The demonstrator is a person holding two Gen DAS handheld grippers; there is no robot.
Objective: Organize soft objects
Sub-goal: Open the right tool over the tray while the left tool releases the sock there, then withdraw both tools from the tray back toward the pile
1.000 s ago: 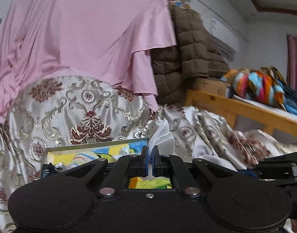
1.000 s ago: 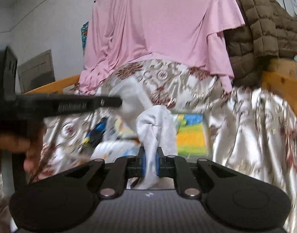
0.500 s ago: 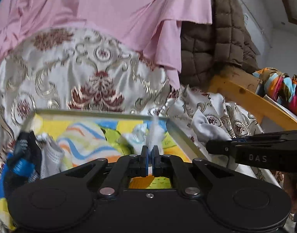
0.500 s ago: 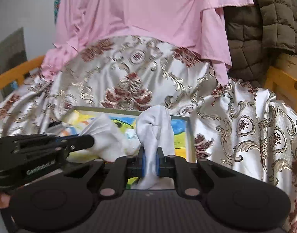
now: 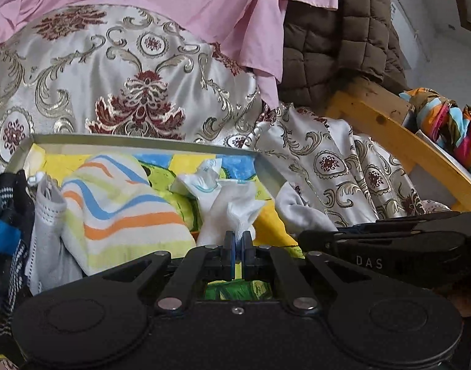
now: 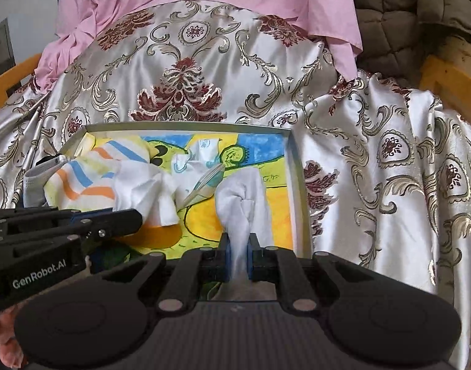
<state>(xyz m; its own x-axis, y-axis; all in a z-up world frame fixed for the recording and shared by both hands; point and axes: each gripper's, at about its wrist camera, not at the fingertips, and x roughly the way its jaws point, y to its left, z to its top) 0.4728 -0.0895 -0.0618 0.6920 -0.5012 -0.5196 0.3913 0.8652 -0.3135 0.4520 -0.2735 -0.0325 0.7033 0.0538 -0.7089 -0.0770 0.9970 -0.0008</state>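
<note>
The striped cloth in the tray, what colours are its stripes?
Orange, blue and yellow-green on white; left wrist view.

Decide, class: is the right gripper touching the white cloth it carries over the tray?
Touching. The right wrist view shows the right gripper shut on the white cloth, which bunches up from between its fingers above the tray.

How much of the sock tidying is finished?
Partly done. A striped sock and a small white one already lie in the tray. Each gripper, left and right, is clamped on an end of a white cloth over the tray. Dark socks at the edge wait.
</note>
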